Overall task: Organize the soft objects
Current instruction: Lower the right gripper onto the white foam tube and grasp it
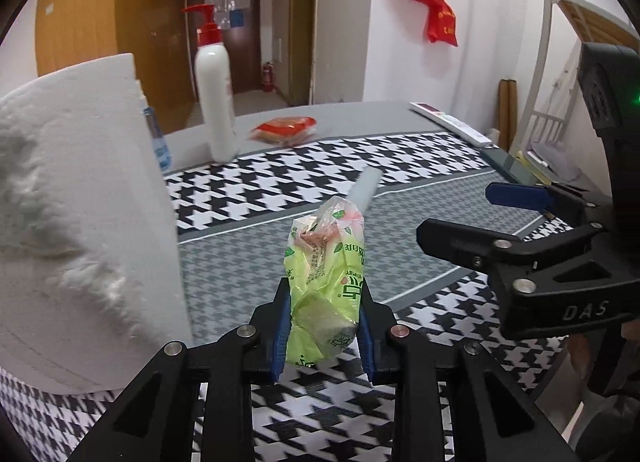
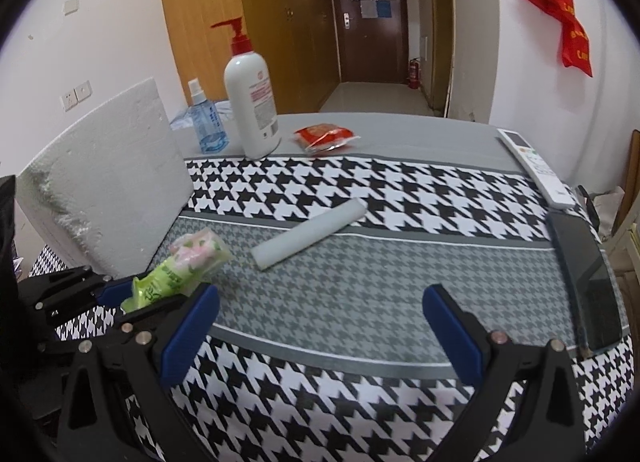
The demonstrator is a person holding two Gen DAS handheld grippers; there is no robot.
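My left gripper (image 1: 323, 326) is shut on a green tissue pack (image 1: 324, 282) and holds it above the houndstooth tablecloth. The pack also shows at the left of the right wrist view (image 2: 176, 276), in the left gripper (image 2: 160, 294). My right gripper (image 2: 320, 322) is open and empty over the grey band of the cloth; it shows in the left wrist view (image 1: 460, 214) at the right. A white foam cylinder (image 2: 308, 234) lies on the cloth ahead, partly hidden behind the pack in the left wrist view (image 1: 366, 188). A white foam block (image 2: 108, 186) stands at the left.
A white pump bottle (image 2: 252, 102), a blue spray bottle (image 2: 206, 122) and a red packet (image 2: 324, 136) stand at the far side. A white remote (image 2: 536, 166) and a dark phone (image 2: 584, 274) lie along the right table edge.
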